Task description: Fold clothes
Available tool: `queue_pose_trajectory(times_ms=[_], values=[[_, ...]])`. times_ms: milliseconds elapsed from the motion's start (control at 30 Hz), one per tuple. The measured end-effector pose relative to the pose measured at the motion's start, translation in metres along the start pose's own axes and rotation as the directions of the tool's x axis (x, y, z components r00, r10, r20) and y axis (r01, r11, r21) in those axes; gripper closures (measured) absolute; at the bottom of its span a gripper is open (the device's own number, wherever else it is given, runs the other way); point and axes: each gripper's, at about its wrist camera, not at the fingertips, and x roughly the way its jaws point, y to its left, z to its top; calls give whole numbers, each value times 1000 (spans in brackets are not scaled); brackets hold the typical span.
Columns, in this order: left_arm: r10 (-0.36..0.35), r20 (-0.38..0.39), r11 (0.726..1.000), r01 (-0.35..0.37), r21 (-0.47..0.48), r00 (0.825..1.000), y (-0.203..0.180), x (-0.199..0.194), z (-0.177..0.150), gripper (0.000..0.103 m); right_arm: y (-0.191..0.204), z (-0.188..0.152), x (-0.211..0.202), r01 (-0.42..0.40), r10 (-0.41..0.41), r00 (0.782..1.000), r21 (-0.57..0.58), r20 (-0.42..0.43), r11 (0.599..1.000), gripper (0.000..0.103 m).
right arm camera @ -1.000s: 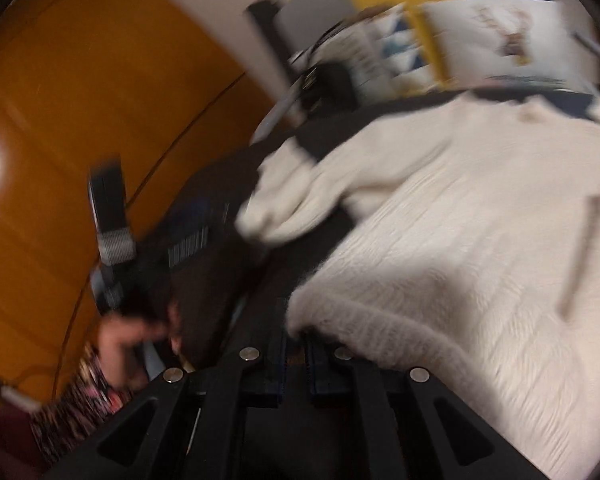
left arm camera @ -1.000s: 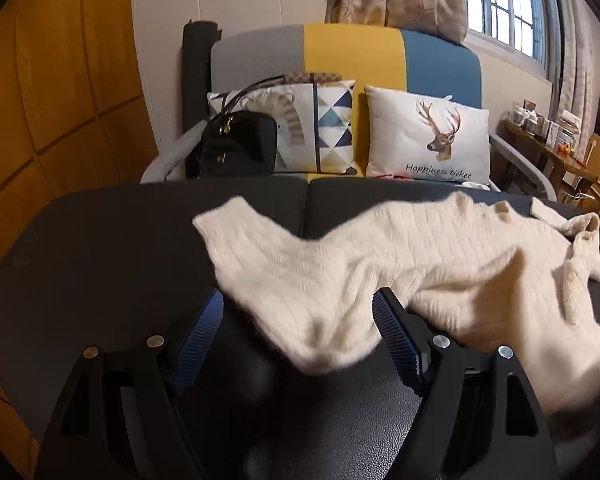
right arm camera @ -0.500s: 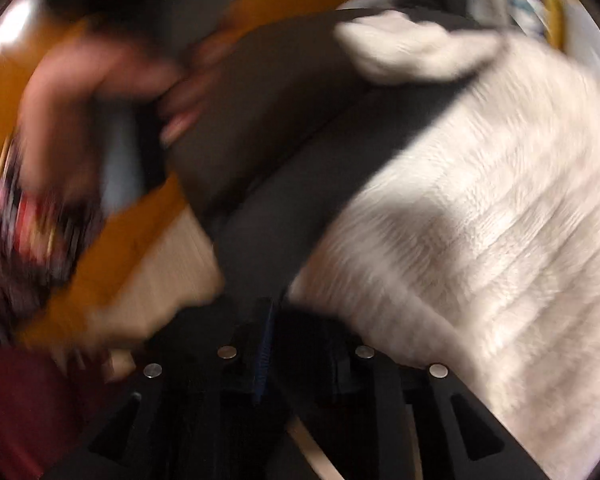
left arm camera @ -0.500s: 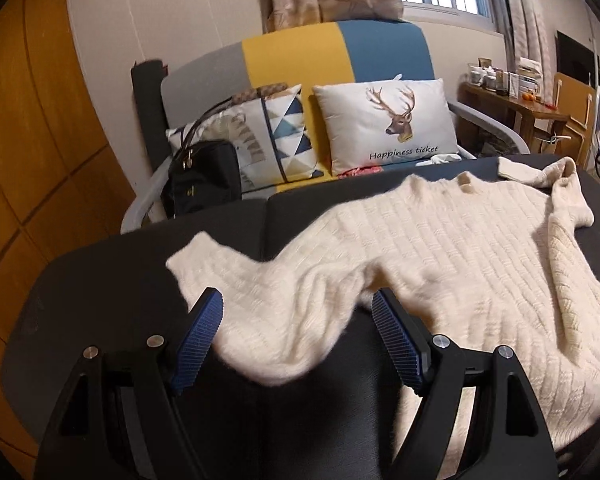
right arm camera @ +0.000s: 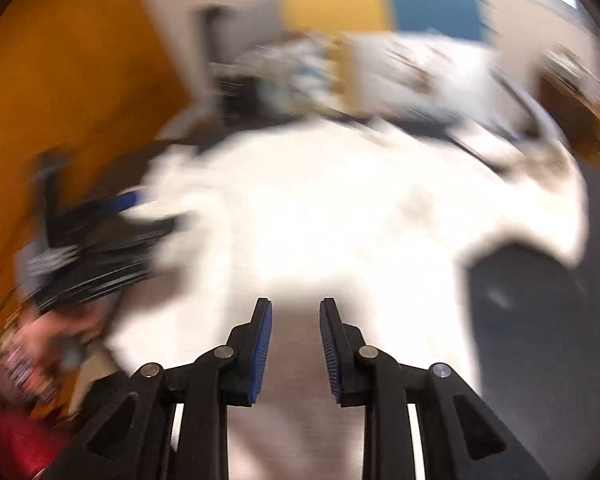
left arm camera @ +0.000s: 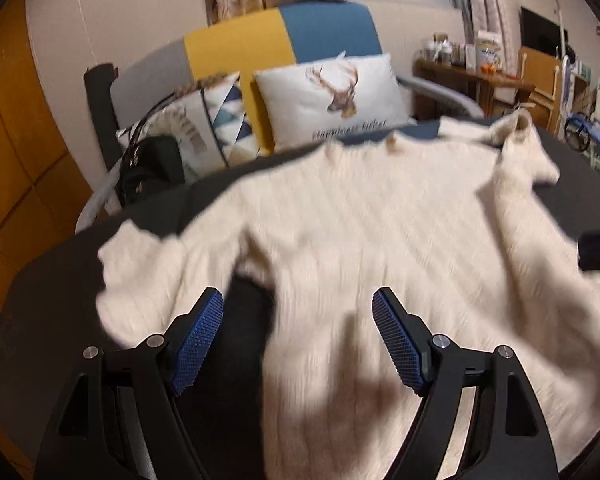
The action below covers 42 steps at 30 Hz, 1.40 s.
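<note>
While spread across most of the frame in both views, sweater (left arm camera: 380, 240) lies largely flat on dark table (left arm camera: 52, 280); no crisp fold line visible. One sleeve (left arm camera: 140, 280) bends out toward lower left of left view, with a dark gap of table between it and the body. Other sleeve (left arm camera: 516, 160) lies doubled over toward upper right. Judged as unfolded or only partly arranged: sleeves not tucked in, body not halved. Fits either a garment being laid out for folding or one with a sleeve fold under way; not settled by these views.

Left gripper (left arm camera: 298, 320): jaws wide apart, holding nothing, poised over the hem zone at lower centre. Right gripper (right arm camera: 296, 336): jaws parted by a narrow gap, nothing visibly clamped; view heavily motion-blurred, so contact with fabric cannot be confirmed.

Materials: cream knit, thick, fuzzy nap, ribbed or cable texture; limp, drapes and bunches readily. Table matte, dark, smooth. Gripper pads (left arm camera: 198, 344) blue, finely ridged, on black rigid frames. Background: sofa (left arm camera: 284, 36) in grey, yellow and blue panels, deer-print pillow (left arm camera: 332, 100), black bag (left arm camera: 152, 168).
</note>
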Motion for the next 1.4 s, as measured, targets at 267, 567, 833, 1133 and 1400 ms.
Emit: queue_pose_trajectory(times_ms=[267, 567, 833, 1133, 1400], values=[[-90, -54, 987, 82, -136, 994, 20, 16, -59, 21, -27, -13, 38, 171, -169, 984, 35, -61, 985, 88], [-80, -65, 993, 74, -87, 995, 19, 4, -69, 21, -47, -24, 52, 256, -250, 964, 54, -92, 965, 89], [-100, -83, 989, 90, -115, 992, 33, -13, -89, 20, -58, -42, 33, 310, -298, 947, 93, -120, 946, 89], [-102, -109, 988, 89, -123, 989, 39, -29, -104, 19, -54, -60, 19, 345, -330, 934, 103, -133, 933, 89], [-113, -156, 987, 94, -127, 981, 50, -41, -109, 18, -52, -73, 8, 332, -316, 940, 122, -132, 936, 89]])
